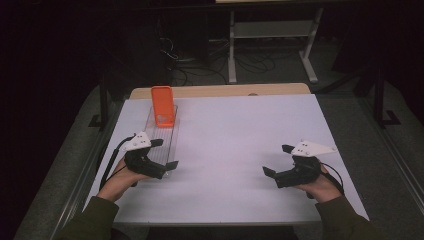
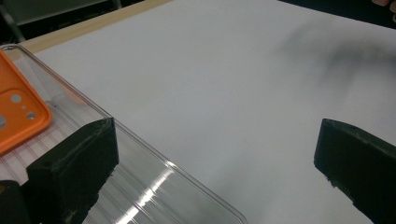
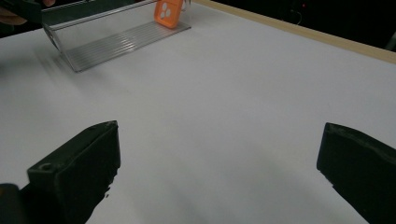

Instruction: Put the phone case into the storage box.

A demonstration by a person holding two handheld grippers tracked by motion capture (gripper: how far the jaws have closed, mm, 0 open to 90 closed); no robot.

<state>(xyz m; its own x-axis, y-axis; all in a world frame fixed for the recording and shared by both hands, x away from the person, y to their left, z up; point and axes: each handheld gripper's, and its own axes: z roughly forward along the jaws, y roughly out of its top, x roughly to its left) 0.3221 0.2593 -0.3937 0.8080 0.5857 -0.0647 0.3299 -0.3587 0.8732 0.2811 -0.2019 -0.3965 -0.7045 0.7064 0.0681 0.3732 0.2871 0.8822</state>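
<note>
An orange phone case (image 1: 163, 105) stands at the far end of a long clear plastic tray (image 1: 170, 141) on the left of the white table. My left gripper (image 1: 165, 154) is open at the tray's near end. In the left gripper view, one jaw hangs over the ribbed tray floor and the other over bare table, so the left gripper (image 2: 217, 140) straddles the tray's clear wall (image 2: 140, 144). The orange case (image 2: 18, 116) lies beyond at the left edge. My right gripper (image 1: 277, 160) is open over bare table at the right. The right gripper view shows the gripper (image 3: 219, 149) holding nothing, with the tray (image 3: 116, 37) and case (image 3: 168, 11) far off.
A white sheet (image 1: 235, 150) covers the table, with a wooden edge (image 1: 225, 90) showing at the far side. Beyond it, on the dark floor, are a desk frame (image 1: 270, 35) and cables. A metal rail (image 1: 80, 185) runs along the table's left side.
</note>
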